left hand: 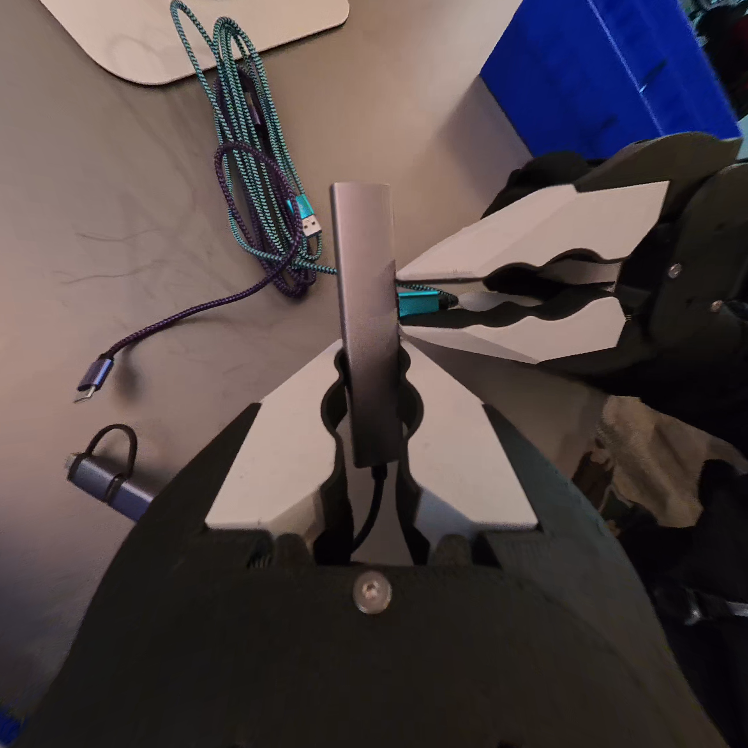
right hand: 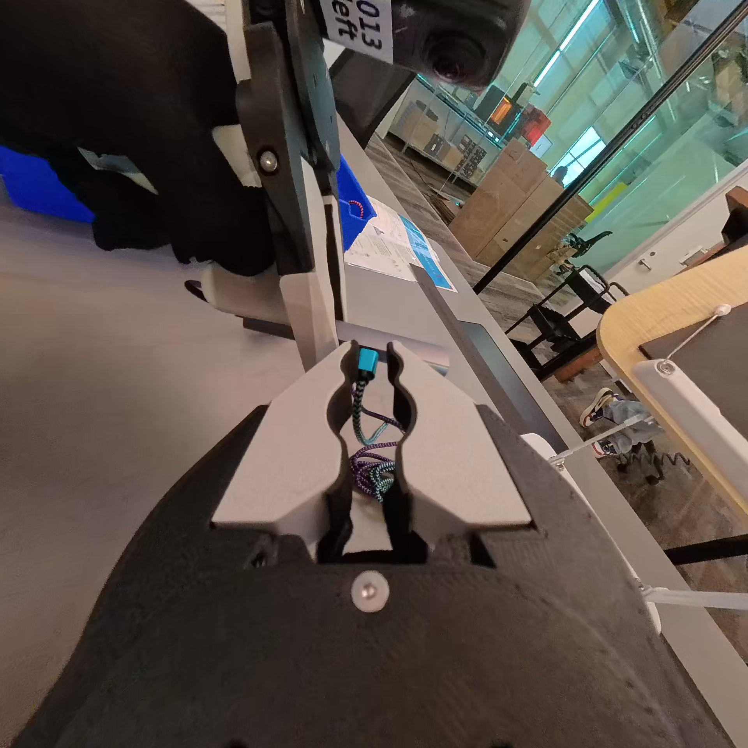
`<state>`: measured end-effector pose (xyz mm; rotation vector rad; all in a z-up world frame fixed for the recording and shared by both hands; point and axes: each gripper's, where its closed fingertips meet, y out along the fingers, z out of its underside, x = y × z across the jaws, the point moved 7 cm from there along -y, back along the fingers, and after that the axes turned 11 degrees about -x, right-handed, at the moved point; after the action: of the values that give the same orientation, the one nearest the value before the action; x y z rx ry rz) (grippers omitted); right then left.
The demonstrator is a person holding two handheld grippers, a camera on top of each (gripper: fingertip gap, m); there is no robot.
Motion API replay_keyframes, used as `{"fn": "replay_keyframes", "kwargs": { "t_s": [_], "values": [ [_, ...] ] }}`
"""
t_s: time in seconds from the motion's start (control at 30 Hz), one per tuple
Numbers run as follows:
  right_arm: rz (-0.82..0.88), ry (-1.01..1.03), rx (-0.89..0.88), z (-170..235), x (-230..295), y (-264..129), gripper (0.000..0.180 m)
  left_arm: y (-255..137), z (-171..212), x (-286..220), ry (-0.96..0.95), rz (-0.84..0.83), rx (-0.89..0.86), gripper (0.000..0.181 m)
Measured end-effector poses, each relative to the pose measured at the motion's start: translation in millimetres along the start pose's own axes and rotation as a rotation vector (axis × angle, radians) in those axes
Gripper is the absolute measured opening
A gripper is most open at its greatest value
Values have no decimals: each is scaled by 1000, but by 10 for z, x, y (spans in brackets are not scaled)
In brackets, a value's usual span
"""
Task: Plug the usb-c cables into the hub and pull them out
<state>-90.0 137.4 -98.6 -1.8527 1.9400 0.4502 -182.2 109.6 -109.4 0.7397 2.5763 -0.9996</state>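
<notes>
The left tongs (left hand: 370,360) clamp the grey hub (left hand: 366,307), which stands up between them above the surface (left hand: 121,243). The right tongs (right hand: 369,348) come in from its side, gripping the teal plug (right hand: 367,359) set against the hub's edge (whether it is fully seated, I cannot tell). The purple cable (left hand: 170,324) lies loose on the surface, well apart.

1. Blue bin (left hand: 607,77) stands at the far right of the grey table (left hand: 101,243).
2. Pale rounded pad (left hand: 194,36) lies at the table's far edge.
3. Printed sheet (right hand: 388,247) lies flat by the table edge.
4. Cardboard boxes (right hand: 522,202) stand on the floor beyond.
5. Light wooden tabletop (right hand: 664,299) at right.
</notes>
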Motion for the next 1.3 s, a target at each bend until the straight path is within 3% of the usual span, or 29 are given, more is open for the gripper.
{"fn": "replay_keyframes", "kwargs": {
  "t_s": [0.23, 0.67, 1.1, 1.3],
  "values": [
    [-3, 2, -3, 13, 6, 0, 13, -22, 13, 90, -161, 154, -87, 17],
    [-11, -6, 7, 20, 18, 4, 9, 20, 57, 90, -213, 291, -84, 17],
    [-19, -33, 41, 24, 41, 8, 8, 45, 82, 108, -190, 286, -77, 17],
    [-4, 25, 83, 51, 31, 22, 8, 124, 86, 126, 22, 51, -69, 36]
  ]
}}
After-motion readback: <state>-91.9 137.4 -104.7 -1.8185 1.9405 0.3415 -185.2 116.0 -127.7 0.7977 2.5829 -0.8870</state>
